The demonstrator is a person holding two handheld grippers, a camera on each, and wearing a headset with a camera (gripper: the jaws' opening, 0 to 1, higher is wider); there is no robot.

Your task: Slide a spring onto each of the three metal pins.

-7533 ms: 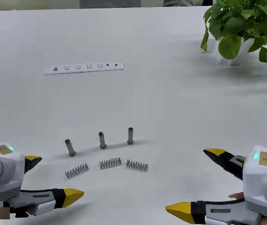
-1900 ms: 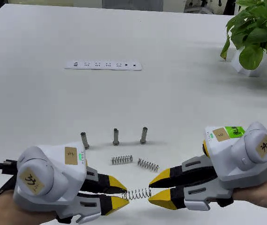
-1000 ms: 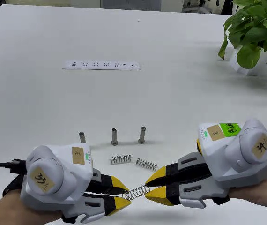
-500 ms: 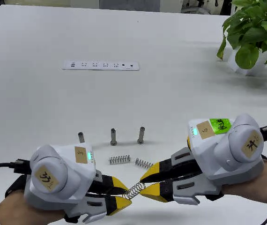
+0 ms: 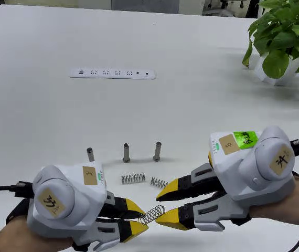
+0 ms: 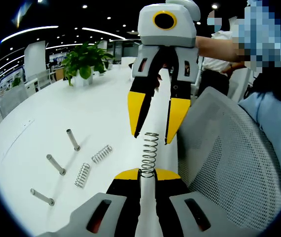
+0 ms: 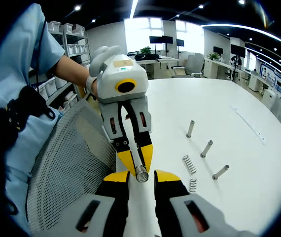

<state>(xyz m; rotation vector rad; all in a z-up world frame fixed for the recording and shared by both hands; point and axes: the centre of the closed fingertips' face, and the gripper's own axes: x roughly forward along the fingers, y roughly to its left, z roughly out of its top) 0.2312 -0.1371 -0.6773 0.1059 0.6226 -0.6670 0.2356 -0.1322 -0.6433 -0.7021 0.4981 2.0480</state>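
Spring held in the air between our two grippers, pins bare on the worktop.

Above the white worktop [image 5: 202, 105], by its near edge, our left gripper [image 5: 142, 219] has its fingers [image 5: 131, 206] clenched on one end of a spring [image 5: 152, 213]. Our right gripper [image 5: 159, 210] has its fingers [image 5: 169, 189] spread either side of the free end, gripping nothing. Three pins [image 5: 126, 153] stand upright in a row just beyond, with two more springs [image 5: 133, 178] lying before them. We judge the handover risky: the spring sags, so a release before the right bites could flick it off the edge, and a low sweep could topple a pin.
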